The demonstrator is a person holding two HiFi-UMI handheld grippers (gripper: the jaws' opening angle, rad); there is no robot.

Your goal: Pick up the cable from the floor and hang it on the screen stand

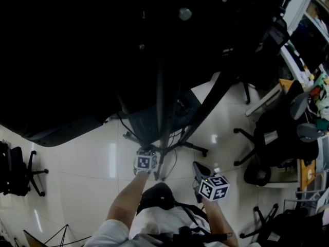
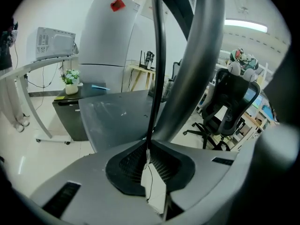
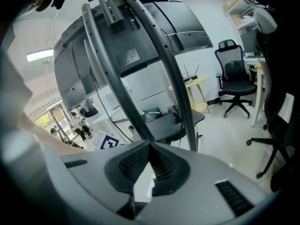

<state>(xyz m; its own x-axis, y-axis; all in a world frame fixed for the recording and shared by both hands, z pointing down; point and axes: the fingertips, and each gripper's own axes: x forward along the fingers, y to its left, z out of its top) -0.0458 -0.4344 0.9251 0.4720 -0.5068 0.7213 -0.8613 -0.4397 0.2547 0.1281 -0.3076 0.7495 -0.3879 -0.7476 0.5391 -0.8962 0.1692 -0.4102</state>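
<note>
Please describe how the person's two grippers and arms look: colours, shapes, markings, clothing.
The left gripper and the right gripper each have a grey body with black ribbed pads. Each carries a white cube with black square markers. The forearms are bare; the shirt is white, with short sleeves.

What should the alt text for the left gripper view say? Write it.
The left claw is shut on a thin black cable that runs straight up from it, beside a thick grey curved stand leg. A black office chair stands behind.
</note>
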